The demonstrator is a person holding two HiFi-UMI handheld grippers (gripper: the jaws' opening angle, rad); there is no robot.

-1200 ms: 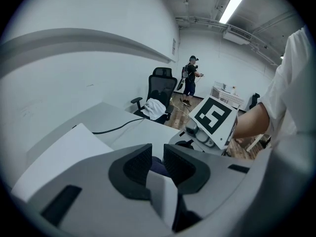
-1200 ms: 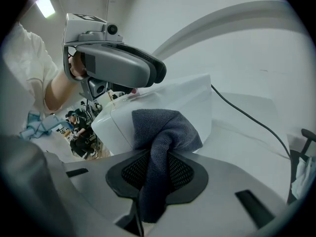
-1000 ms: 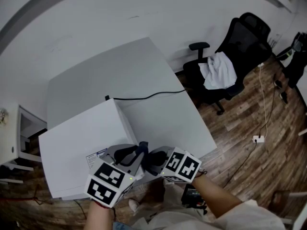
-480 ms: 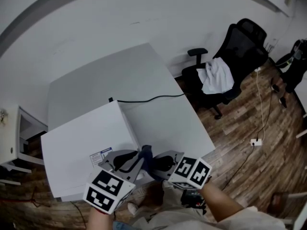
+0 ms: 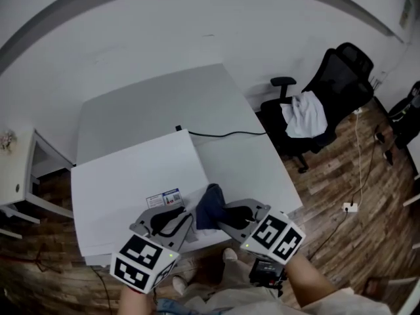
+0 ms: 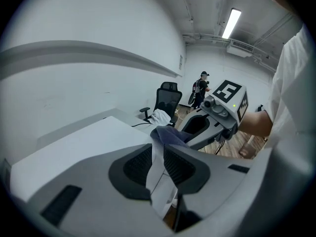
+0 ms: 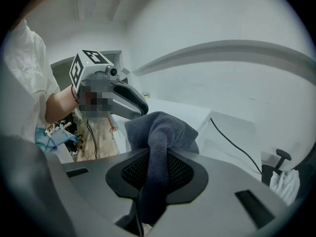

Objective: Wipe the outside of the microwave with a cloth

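Two claws, one cloth (image 7: 160,127): wipe not begun

Risk: cloth is bunched in a narrow pinch; pressing it on the microwave (image 5: 125,189) could drag it loose, I judge. My right claw (image 7: 157,157) is clamped on it. My left claw (image 6: 157,149) stands slightly apart, empty, tips just beside the cloth. Both hang at the microwave's front right corner; the white table (image 5: 243,169) runs on beyond.

Soft, even room light here, barely a shadow on the white table (image 5: 157,104). Ceiling strip light (image 6: 232,22) flares bright. Heavy fisheye bending, black vignetted corners in both gripper views; left gripper (image 6: 157,147) blurs up close, cloth (image 7: 160,132) weave crisp.
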